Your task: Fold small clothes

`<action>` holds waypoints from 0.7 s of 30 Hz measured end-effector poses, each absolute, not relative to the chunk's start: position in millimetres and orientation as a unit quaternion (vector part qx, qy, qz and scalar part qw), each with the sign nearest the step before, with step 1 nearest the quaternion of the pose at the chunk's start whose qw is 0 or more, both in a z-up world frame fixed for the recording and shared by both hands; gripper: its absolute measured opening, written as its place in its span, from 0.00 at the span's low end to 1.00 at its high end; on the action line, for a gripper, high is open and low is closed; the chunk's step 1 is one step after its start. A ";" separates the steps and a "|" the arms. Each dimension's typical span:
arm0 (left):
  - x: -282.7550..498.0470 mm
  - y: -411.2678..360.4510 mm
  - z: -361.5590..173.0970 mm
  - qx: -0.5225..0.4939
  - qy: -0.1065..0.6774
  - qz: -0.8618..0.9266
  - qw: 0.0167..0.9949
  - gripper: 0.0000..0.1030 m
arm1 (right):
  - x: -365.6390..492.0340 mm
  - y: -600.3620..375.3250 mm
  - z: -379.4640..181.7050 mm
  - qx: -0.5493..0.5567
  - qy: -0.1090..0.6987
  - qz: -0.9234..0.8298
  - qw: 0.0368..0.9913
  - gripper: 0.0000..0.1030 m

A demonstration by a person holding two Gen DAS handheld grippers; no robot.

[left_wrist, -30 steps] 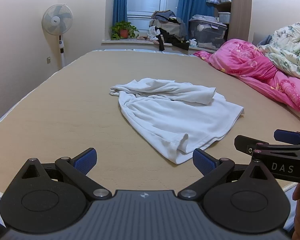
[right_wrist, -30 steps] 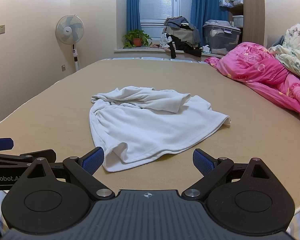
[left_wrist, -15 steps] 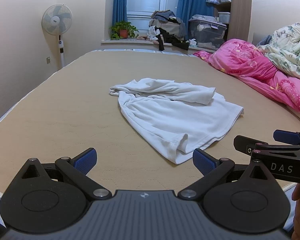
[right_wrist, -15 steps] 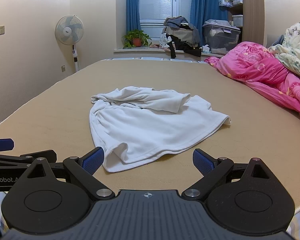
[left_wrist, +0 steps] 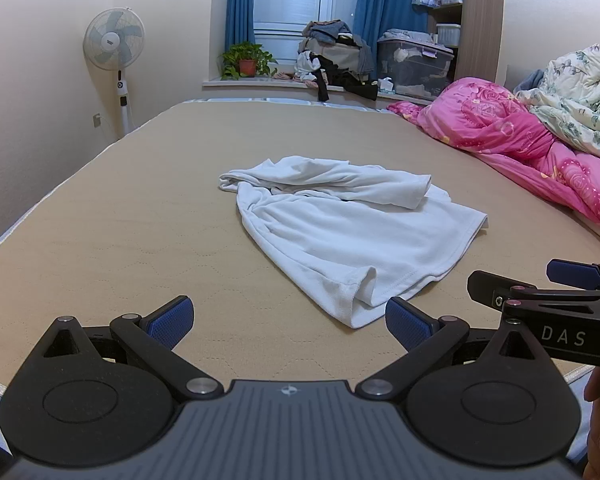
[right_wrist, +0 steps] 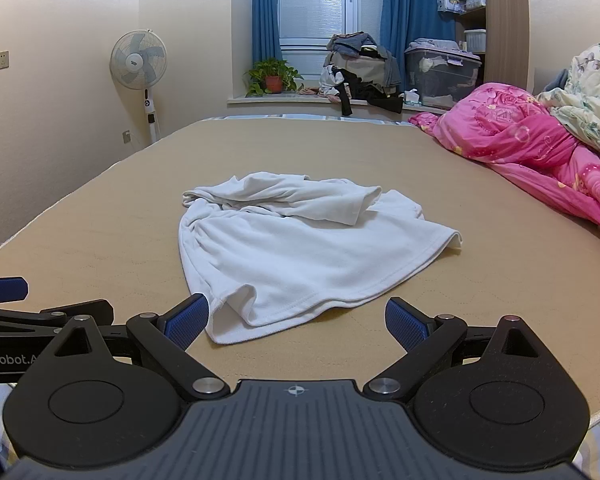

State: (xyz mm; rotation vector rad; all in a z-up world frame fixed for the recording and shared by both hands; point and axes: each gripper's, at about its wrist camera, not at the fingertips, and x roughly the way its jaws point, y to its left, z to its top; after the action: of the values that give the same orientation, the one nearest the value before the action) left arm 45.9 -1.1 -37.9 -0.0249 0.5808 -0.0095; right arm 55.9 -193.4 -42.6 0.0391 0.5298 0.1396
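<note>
We are holding the left gripper [left_wrist: 287,322] wide apart and empty, low at the near edge of the bed; the right gripper [right_wrist: 296,322] is gaping the same way, nothing in it, just beside the left one. The white garment [left_wrist: 352,232] is lying crumpled mid-mattress [left_wrist: 140,216], hem corner bunched nearest us, top part rolled over itself.

Risks, as we are judging them: pinching that doubled hem corner [right_wrist: 236,304] is likely grabbing two layers, so the spread comes out twisted. Thin fabric lying flat may be slipping off the pads [right_wrist: 186,320] if we are coming in too shallow. The two grippers are sitting close, so they could be bumping on a shared reach.

Outward: the pink quilt [left_wrist: 520,144] and the floral duvet [left_wrist: 576,108] are crowding the right side, limiting room to spread that way. The fan [left_wrist: 114,40], the potted plant [left_wrist: 246,62], the clothes pile [left_wrist: 336,56] and the storage bin [left_wrist: 414,66] are sitting well apart at the far wall, not blocking us.
</note>
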 end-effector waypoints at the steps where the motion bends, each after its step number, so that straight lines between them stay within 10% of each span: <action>1: 45.9 -1.2 -37.9 -0.012 0.286 -0.005 0.958 0.99 | 56.1 -193.3 -42.7 0.020 0.262 0.069 0.962 0.92; 9: 46.0 -0.2 -38.1 -0.015 0.286 -0.006 0.958 0.99 | 56.6 -193.9 -42.2 0.023 0.261 0.067 0.963 0.92; 11: 46.8 0.5 -39.2 -0.016 0.287 -0.006 0.958 0.98 | 56.4 -197.0 -39.9 0.022 0.250 0.054 0.966 0.77; 14: 49.6 1.2 -40.7 -0.012 0.290 -0.008 0.957 0.68 | 60.1 -211.6 -34.5 0.043 0.238 0.039 0.970 0.35; 17: 71.1 6.0 -46.6 -0.036 0.332 -0.023 0.942 0.32 | 64.8 -233.3 -29.7 0.079 0.229 0.015 0.970 0.30; 21: 117.9 9.1 -53.1 -0.070 0.372 -0.020 0.925 0.31 | 81.2 -263.2 -23.3 0.116 0.245 0.023 0.962 0.31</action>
State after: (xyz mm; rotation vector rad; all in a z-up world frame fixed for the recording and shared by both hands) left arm 117.9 9.1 -53.1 -0.1439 0.7626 -0.0420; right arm 81.2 -263.2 -23.3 0.2356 0.4954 0.0473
